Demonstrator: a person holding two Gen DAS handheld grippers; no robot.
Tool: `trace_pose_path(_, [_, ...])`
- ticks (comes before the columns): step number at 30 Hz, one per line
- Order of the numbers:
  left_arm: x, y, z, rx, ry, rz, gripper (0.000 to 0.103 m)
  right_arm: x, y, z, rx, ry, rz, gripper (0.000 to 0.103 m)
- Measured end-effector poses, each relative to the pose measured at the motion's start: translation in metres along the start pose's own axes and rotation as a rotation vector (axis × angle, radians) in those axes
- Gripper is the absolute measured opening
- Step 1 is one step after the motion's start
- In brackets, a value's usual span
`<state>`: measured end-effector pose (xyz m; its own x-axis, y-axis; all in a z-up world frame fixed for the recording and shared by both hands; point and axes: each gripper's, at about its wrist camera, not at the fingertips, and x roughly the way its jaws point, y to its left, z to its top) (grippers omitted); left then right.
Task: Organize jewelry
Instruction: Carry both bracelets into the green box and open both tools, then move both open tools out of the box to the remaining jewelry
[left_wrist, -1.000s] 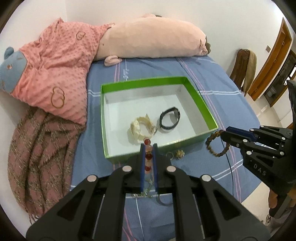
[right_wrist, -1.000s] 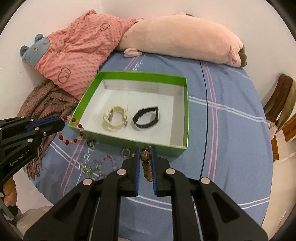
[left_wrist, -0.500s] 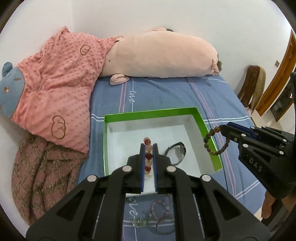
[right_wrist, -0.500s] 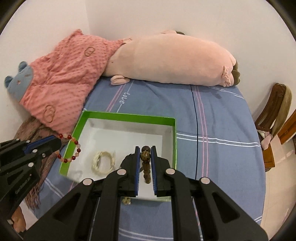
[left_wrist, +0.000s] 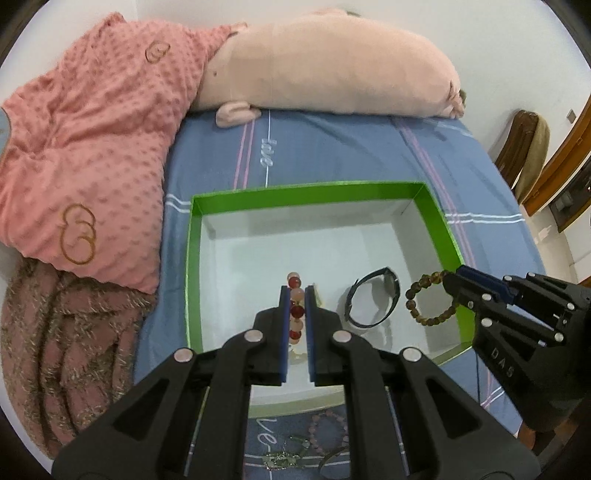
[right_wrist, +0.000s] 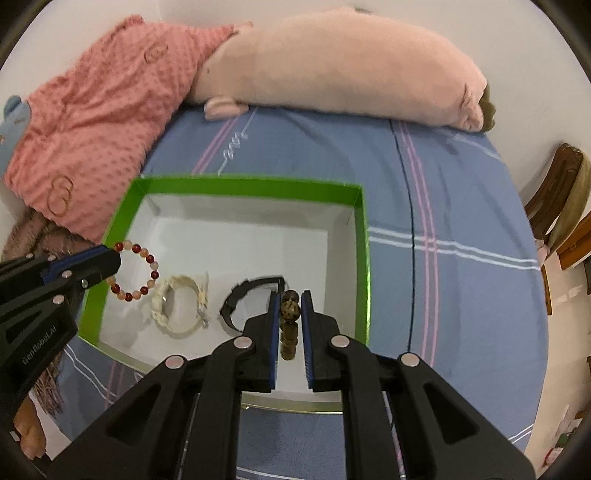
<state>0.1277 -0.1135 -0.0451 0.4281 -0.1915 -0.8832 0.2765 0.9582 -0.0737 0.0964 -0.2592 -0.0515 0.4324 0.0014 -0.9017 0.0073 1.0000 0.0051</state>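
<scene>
Your left gripper (left_wrist: 296, 295) fingers clamp the red bead bracelet (right_wrist: 137, 271), right gripper (right_wrist: 289, 301) fingers clamp the brown bead bracelet (left_wrist: 428, 297); both w/ beads over green box (left_wrist: 310, 190).

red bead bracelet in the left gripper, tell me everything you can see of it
The red bead bracelet is a ring of round glossy beads, dark red alternating with pale peach, that look like polished stone or glass. The left gripper is shut on one side of it; the rest hangs free as an open loop over the green box, touching nothing else.

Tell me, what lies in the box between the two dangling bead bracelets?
A cream bracelet and a black wristband, seen from the right wrist.
</scene>
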Motion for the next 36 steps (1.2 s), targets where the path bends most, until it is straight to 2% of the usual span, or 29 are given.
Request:
trace_pose_path(6, [0.026,0.003,-0.006,-0.001,0.04,-0.004,0.008,0.03,0.002,-0.011,-0.001,0.065,-0.005,0.011])
trace_pose_path(14, [0.049,0.004,-0.016,0.005,0.088,0.013,0.008,0.051,-0.004,-0.021,0.024,0.109,-0.03,0.012])
trace_pose_path(17, [0.049,0.003,-0.017,0.011,0.087,0.013,0.008,0.05,-0.007,-0.023,0.037,0.109,-0.038,0.029])
trace_pose_path(19, [0.043,0.004,-0.018,0.007,0.074,0.014,0.008,0.044,-0.009,-0.023,0.049,0.097,-0.039,0.044])
trace_pose_path(20, [0.039,0.005,-0.018,0.005,0.067,0.014,0.01,0.039,-0.01,-0.022,0.054,0.087,-0.035,0.044])
trace_pose_path(22, [0.026,0.009,-0.018,-0.004,0.054,0.001,0.018,0.026,-0.011,-0.021,0.062,0.064,-0.017,0.044])
trace_pose_path(26, [-0.012,0.015,-0.027,0.018,-0.005,0.004,0.022,-0.018,-0.007,-0.028,0.052,0.025,0.072,0.044])
trace_pose_path(28, [-0.032,0.02,-0.04,0.04,-0.022,0.02,0.027,-0.042,0.003,-0.038,0.009,0.008,0.127,0.044])
trace_pose_path(30, [-0.04,0.024,-0.052,0.062,-0.02,0.025,0.027,-0.059,0.018,-0.054,-0.082,0.0,0.146,0.044])
trace_pose_path(32, [-0.037,0.028,-0.07,0.094,0.008,0.03,0.027,-0.06,0.029,-0.067,-0.126,0.016,0.145,0.042])
trace_pose_path(33, [-0.031,0.03,-0.078,0.101,0.03,0.037,0.027,-0.055,0.033,-0.075,-0.14,0.038,0.152,0.03])
trace_pose_path(34, [-0.024,0.033,-0.087,0.1,0.059,0.041,0.027,-0.041,0.041,-0.086,-0.175,0.095,0.178,0.023])
trace_pose_path(36, [-0.01,0.039,-0.103,0.082,0.121,0.035,0.027,-0.022,0.051,-0.1,-0.204,0.158,0.192,0.023])
